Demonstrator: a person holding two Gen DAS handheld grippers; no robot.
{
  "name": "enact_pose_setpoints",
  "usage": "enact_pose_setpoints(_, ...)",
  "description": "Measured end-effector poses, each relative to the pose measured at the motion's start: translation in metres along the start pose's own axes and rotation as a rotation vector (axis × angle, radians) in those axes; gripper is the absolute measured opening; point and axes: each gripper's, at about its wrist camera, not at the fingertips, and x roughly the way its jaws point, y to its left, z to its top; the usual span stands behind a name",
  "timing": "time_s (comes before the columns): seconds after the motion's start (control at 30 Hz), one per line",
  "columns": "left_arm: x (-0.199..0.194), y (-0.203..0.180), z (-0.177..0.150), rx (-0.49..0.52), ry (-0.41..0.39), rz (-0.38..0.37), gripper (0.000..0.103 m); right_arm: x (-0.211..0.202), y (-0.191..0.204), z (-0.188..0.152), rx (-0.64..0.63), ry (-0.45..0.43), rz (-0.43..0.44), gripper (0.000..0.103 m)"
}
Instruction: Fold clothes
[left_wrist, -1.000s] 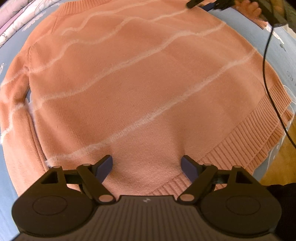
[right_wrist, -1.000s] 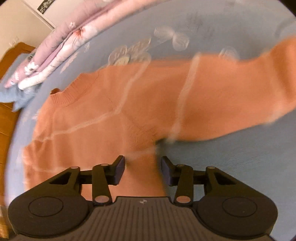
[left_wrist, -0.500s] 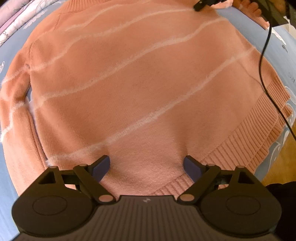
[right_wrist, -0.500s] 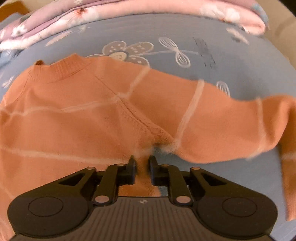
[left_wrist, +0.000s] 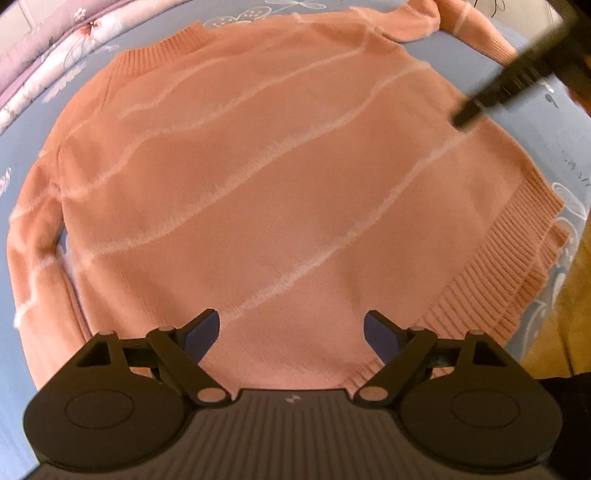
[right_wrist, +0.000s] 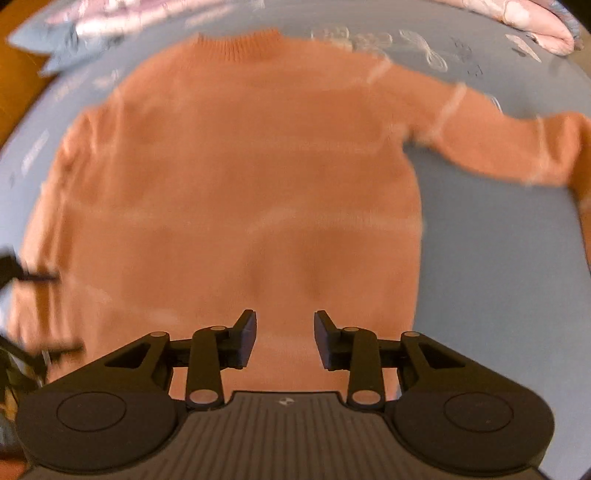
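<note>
Left hand-held gripper (left_wrist: 291, 334) hung spread wide over the orange sweater (left_wrist: 266, 177), pinching nothing. Right hand-held gripper (right_wrist: 284, 338) was opening, nothing gripped. Sweater lay flat on the blue bed sheet (right_wrist: 498, 258), one sleeve (right_wrist: 509, 147) stretched sideways.

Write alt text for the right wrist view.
An orange sweater lies flat on a blue floral bedsheet, one sleeve stretched out to the right. The right claw is above it, opening, with nothing between its fingers.
</note>
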Motion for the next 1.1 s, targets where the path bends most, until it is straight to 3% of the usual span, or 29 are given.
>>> enact_pose_setpoints(0.13,-0.002,0.004,-0.010,-0.010,0.009,-0.007,0.085,-0.016,-0.032,-0.040,0.179,-0.034,-0.111,0.051)
enact_pose_setpoints(0.2,0.001,0.000,-0.008,-0.004,0.025,-0.010,0.085,-0.014,-0.053,-0.062,0.299,-0.009,-0.084,0.052)
enact_pose_setpoints(0.3,0.006,-0.004,-0.011,0.003,0.043,-0.014,0.085,-0.006,-0.071,-0.087,0.449,0.007,0.055,0.052)
enact_pose_setpoints(0.37,0.007,-0.005,-0.012,0.002,0.044,-0.017,0.085,-0.003,-0.071,-0.095,0.480,-0.037,0.080,0.054)
enact_pose_setpoints(0.4,0.007,-0.005,-0.012,-0.003,0.045,-0.019,0.085,-0.002,-0.068,-0.095,0.476,-0.045,0.084,0.051)
enact_pose_setpoints(0.43,0.007,-0.005,-0.011,-0.009,0.049,-0.023,0.085,0.000,-0.065,-0.092,0.459,-0.025,0.081,0.021)
enact_pose_setpoints(0.47,0.007,-0.005,-0.011,-0.013,0.053,-0.025,0.085,0.002,-0.062,-0.089,0.445,0.009,0.082,0.013)
enact_pose_setpoints(0.63,0.001,-0.010,-0.012,0.009,0.067,-0.024,0.086,-0.016,-0.062,-0.074,0.378,0.069,0.006,0.012)
enact_pose_setpoints(0.8,0.002,-0.014,-0.011,-0.009,0.074,-0.018,0.086,-0.002,-0.059,-0.071,0.325,0.133,-0.045,0.014)
enact_pose_setpoints(0.83,0.001,-0.013,-0.011,-0.015,0.076,-0.016,0.086,0.002,-0.059,-0.070,0.319,0.145,-0.058,0.016)
enact_pose_setpoints(0.87,0.001,-0.013,-0.011,-0.020,0.077,-0.015,0.086,0.005,-0.058,-0.068,0.312,0.157,-0.070,0.027)
enact_pose_setpoints(0.97,-0.007,-0.011,-0.012,-0.026,0.076,-0.014,0.086,0.000,-0.060,-0.068,0.321,0.145,-0.072,0.034)
enact_pose_setpoints(1.1,-0.026,-0.001,-0.011,-0.106,0.061,-0.008,0.086,-0.021,-0.059,-0.065,0.304,0.104,-0.107,0.041)
